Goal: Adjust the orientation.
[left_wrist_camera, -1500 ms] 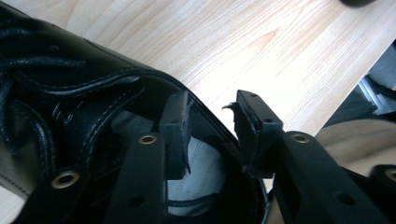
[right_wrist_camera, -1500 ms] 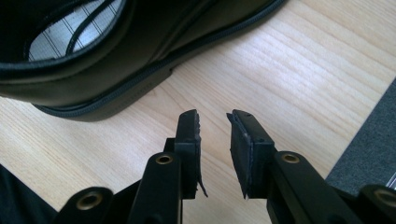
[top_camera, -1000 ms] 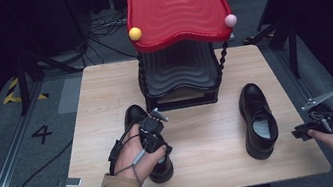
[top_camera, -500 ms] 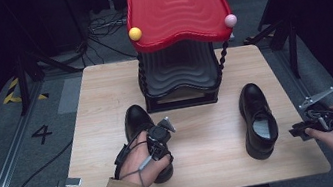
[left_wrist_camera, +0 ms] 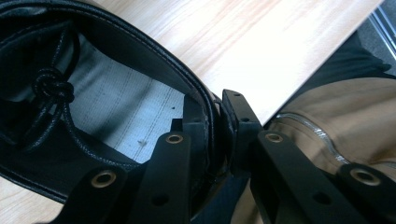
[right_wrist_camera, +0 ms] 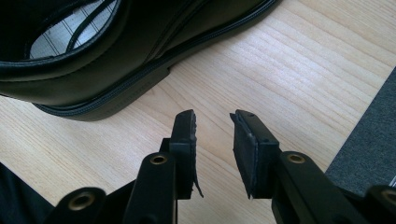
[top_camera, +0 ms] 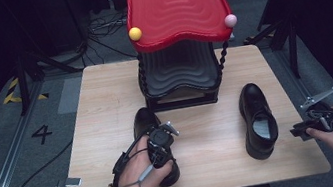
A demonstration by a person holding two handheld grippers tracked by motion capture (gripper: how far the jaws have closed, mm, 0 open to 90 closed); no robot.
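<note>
Having just closed, the left gripper now pinches the heel rim of the left shoe, nearer the table front than the shoe rack, so lifting looks ready; right gripper idles open, empty, beside the right shoe

A red wavy rack with a black lower tier stands at the far middle of the wooden surface. A yellow ball and a pink ball sit at its corners.
</note>
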